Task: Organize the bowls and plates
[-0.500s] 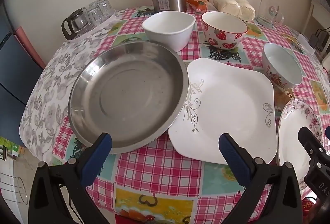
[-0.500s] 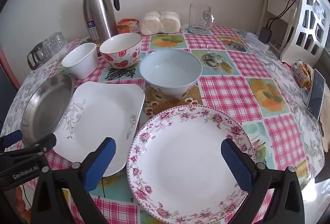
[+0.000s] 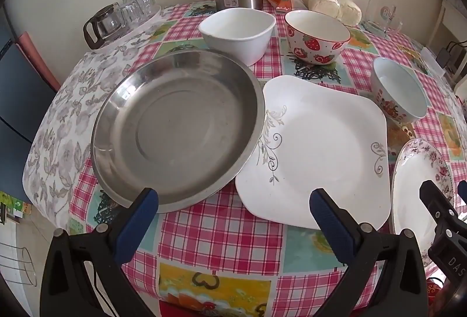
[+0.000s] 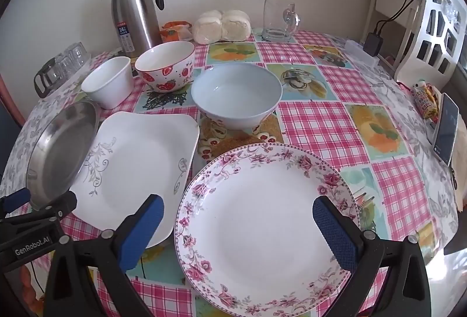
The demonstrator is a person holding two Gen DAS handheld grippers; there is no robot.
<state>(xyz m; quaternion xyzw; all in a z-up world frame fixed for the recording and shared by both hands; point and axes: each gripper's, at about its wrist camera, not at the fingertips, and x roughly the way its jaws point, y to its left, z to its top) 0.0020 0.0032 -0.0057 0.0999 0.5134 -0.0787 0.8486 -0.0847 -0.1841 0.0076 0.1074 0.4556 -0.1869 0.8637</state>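
Start of the sorting job, seen from both wrist cameras. Nothing has been gathered yet: three plates and three bowls lie singly on the checked surface (image 4: pixel 321 118), none nested in another.

Plates, along the near edge: the steel plate (image 3: pixel 175 130) at the left, its right rim tilted up and resting over the edge of the square white plate (image 3: pixel 318 148); just to the right of that, the flowered plate (image 4: pixel 262 217), close beside the square one, though whether their rims touch cannot be told.

Bowls, in the row behind: the plain white bowl (image 3: pixel 238 31), the strawberry bowl (image 3: pixel 316 38) just beside it, and the pale blue bowl (image 4: pixel 236 96) standing apart, behind the flowered plate.

The left hand-held gripper (image 3: pixel 233 217) hangs with its jaws spread wide and empty over the near rims of the steel and square plates. The right hand-held gripper (image 4: pixel 238 225) is likewise wide and empty, straddling the flowered plate without gripping it.

Judged state: no step is complete. All the stacking of plates and nesting of bowls remains. The flowered plate looks the likeliest first pick.

Thermos (image 4: pixel 134 13), glass mug (image 4: pixel 277 22) and buns (image 4: pixel 221 25) stand at the back, clear of the work.
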